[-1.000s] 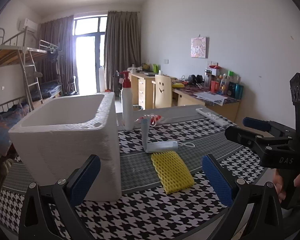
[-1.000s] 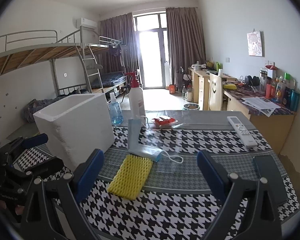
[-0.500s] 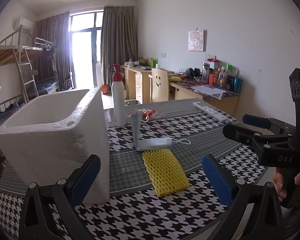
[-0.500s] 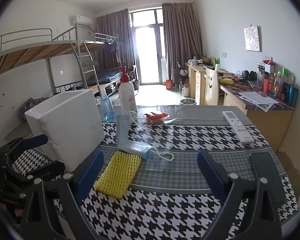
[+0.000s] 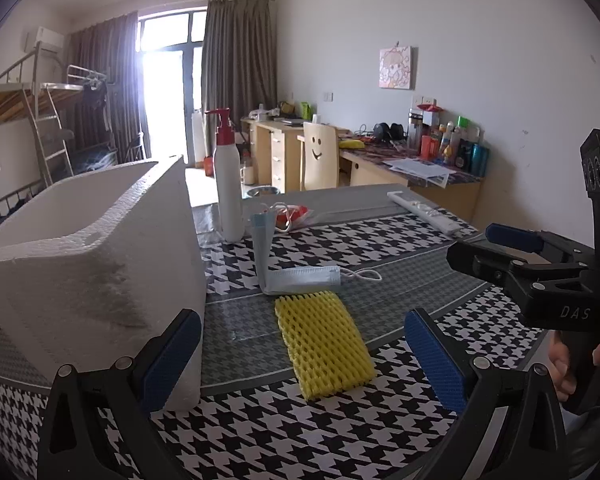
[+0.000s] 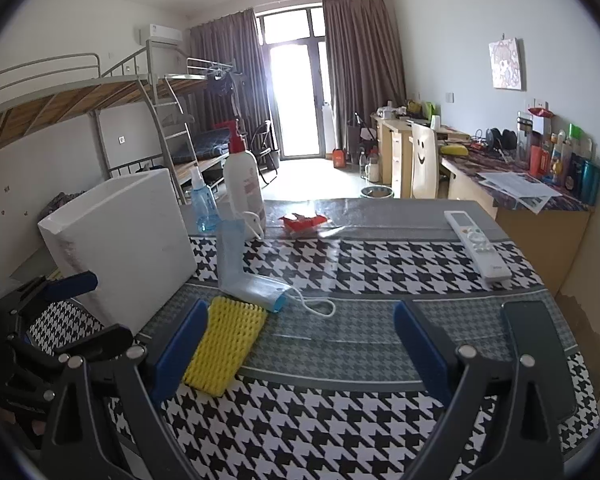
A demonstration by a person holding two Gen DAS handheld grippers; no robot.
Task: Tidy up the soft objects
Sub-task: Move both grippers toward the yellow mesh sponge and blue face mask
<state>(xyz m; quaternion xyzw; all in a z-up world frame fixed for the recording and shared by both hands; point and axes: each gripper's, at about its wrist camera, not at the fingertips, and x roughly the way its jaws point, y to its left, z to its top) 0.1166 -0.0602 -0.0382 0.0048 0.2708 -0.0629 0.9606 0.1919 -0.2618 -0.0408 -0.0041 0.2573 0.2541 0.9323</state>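
We hold our left gripper (image 5: 302, 356) low over the near edge of the bench (image 5: 260, 432), which is covered in black-and-white houndstooth cloth; its blue-padded fingers (image 5: 172, 354) are spread wide with nothing between them. Our right gripper (image 6: 300, 354) hovers likewise at the near edge, wide apart and empty, and it also shows at the right of the left wrist view.

A yellow foam mesh sleeve (image 5: 324, 346) lies flat on the bench near us, between the left gripper's fingers in that view. Just beyond it, touching or nearly touching its far edge, sits a light blue folded face mask (image 5: 300, 280): one part lies flat, the other stands upright, and a white ear loop (image 5: 362, 274) trails to the right.

A large white styrofoam box (image 5: 96, 264), open at the top, stands on the left side of the bench, just left of the sleeve. Farther back stand a white pump bottle with a red top (image 5: 227, 184) and a small blue spray bottle (image 6: 203, 206). A red wrapper (image 6: 303, 222) lies near the far edge, a white remote control (image 6: 478, 244) at the right, and a dark phone (image 6: 534, 344) at the near right.
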